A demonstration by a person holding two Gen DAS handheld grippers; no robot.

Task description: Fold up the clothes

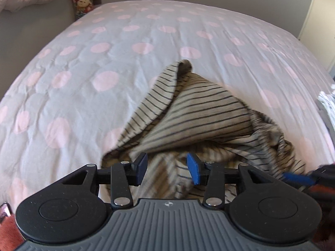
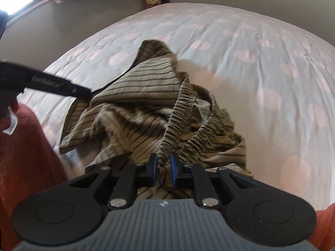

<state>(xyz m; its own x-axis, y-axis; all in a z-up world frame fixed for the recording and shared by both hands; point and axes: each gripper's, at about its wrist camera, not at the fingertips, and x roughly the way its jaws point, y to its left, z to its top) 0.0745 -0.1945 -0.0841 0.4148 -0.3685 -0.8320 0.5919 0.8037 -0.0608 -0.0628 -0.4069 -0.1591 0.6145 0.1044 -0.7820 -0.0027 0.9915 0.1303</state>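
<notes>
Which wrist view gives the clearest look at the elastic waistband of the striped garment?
The right wrist view: the gathered elastic waistband runs up the middle of the frame from the right gripper, which is shut on it. In the left wrist view it shows only as a blurred, bunched patch at the garment's right side.

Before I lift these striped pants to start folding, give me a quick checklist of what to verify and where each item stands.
1. Right gripper shut on the elastic waistband: ok.
2. Left gripper holding cloth: not ok, it is open above the striped pants.
3. Pants spread flat: not ok, bunched in a heap.
4. Bare bedspread beyond the heap for laying out: ok.
5. Which pant leg lies where: cannot tell, the folds hide them.
</notes>
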